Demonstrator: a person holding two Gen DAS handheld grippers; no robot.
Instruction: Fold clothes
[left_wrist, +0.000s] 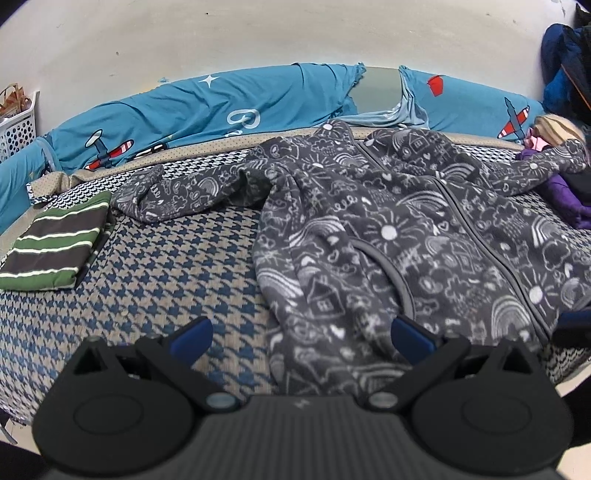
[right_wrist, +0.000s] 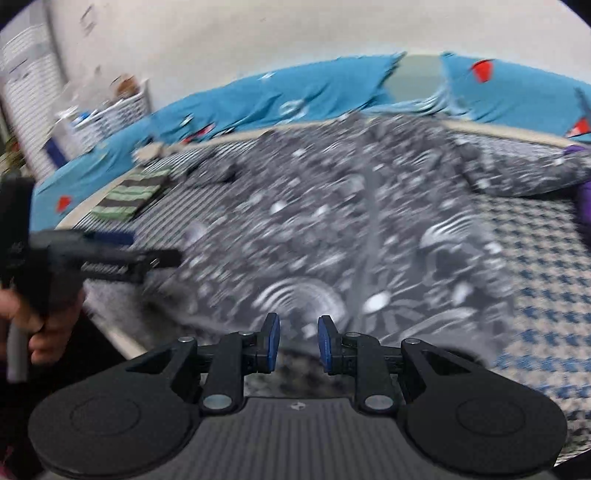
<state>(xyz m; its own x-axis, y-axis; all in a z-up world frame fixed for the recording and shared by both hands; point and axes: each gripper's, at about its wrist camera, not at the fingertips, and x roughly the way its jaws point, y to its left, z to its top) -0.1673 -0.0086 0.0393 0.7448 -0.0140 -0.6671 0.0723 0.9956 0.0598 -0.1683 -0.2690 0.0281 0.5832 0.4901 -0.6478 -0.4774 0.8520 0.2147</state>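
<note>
While grey doodle-print fleece (left_wrist: 388, 236) lay spread on houndstooth bed cover (left_wrist: 166, 280), hem nearest me, left gripper (left_wrist: 301, 332) gaped wide over hem, empty; right gripper (right_wrist: 298, 341) narrow, gripped nothing. Best pinch both hem corners evenly.

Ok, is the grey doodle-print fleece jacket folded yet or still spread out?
Spread out, not folded: the grey doodle-print fleece jacket lies open and rumpled across the houndstooth bed cover, zipper facing up, both sleeves stretched sideways.
</note>
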